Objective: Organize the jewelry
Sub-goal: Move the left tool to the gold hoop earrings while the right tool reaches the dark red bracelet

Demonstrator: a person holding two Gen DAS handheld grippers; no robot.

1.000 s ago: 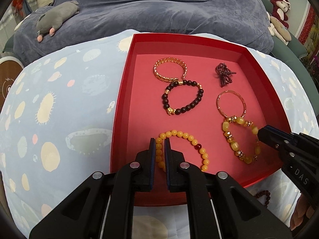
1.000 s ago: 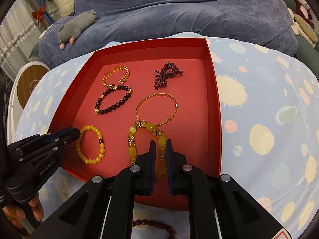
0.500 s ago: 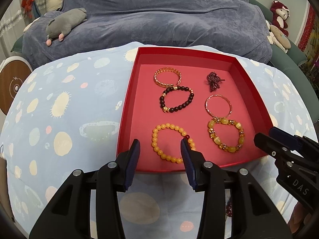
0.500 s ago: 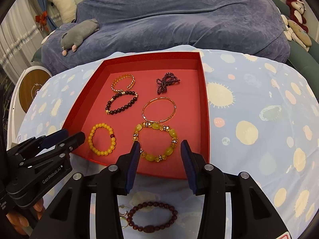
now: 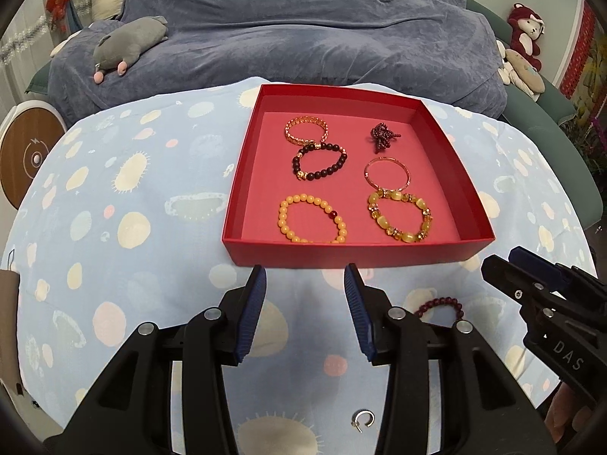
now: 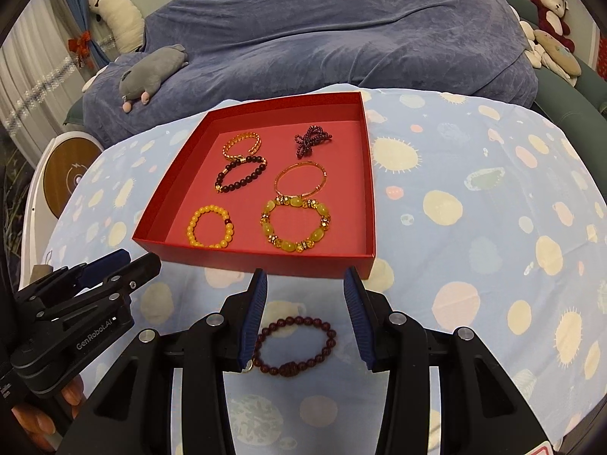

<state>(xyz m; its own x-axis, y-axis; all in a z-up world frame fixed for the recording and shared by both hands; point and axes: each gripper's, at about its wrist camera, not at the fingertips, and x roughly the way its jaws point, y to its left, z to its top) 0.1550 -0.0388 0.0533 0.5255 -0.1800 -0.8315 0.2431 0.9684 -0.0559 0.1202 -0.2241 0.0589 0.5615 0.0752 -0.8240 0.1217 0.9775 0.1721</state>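
Note:
A red tray (image 5: 341, 256) (image 6: 265, 261) on the spotted blue cloth holds several bracelets: an orange bead one (image 5: 313, 219) (image 6: 209, 226), a yellow stone one (image 5: 400, 217) (image 6: 295, 224), a dark bead one (image 5: 319, 162), a gold chain (image 5: 306, 130), a thin bangle (image 5: 387, 171) and a dark red bundle (image 5: 382, 136). A dark red bead bracelet (image 6: 295, 345) (image 5: 440, 305) lies on the cloth in front of the tray, between my right gripper's open fingers. A small ring (image 5: 363, 419) lies below my left gripper. My left gripper (image 5: 305, 284) and right gripper (image 6: 305, 284) are open and empty.
A blue-covered sofa (image 5: 303, 30) stands behind, with a grey plush toy (image 5: 129, 43) on it. Stuffed toys (image 5: 525, 38) sit at the far right. A round wooden-faced device (image 5: 26, 151) is at the left edge.
Both grippers opened, letting go of the orange and the yellow bracelets in the tray, and pulled back toward the near side of the tray.

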